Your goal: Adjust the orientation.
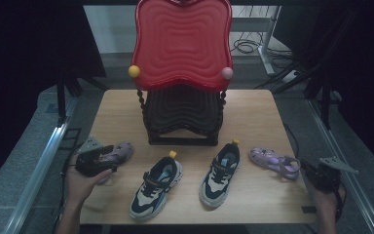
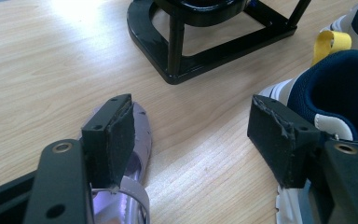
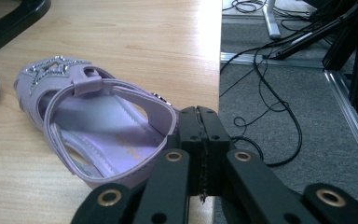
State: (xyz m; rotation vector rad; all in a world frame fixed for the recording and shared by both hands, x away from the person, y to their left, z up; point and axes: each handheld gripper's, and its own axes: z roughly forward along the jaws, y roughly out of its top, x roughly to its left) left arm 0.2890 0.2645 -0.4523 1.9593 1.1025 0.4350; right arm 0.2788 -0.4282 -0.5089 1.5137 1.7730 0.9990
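From my remote station, the left gripper [image 1: 95,162] covers most of one purple sandal [image 1: 119,152], the other purple sandal [image 3: 98,135] has its heel hidden behind shut jaws, and the red tray [image 1: 182,41] is cut off at the top edge.

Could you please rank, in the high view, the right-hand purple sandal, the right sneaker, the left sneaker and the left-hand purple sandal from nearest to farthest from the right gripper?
From the right gripper:
1. Right-hand purple sandal, just beside it.
2. Right sneaker, centre-right.
3. Left sneaker, centre-left.
4. Left-hand purple sandal, far side, by the left gripper.
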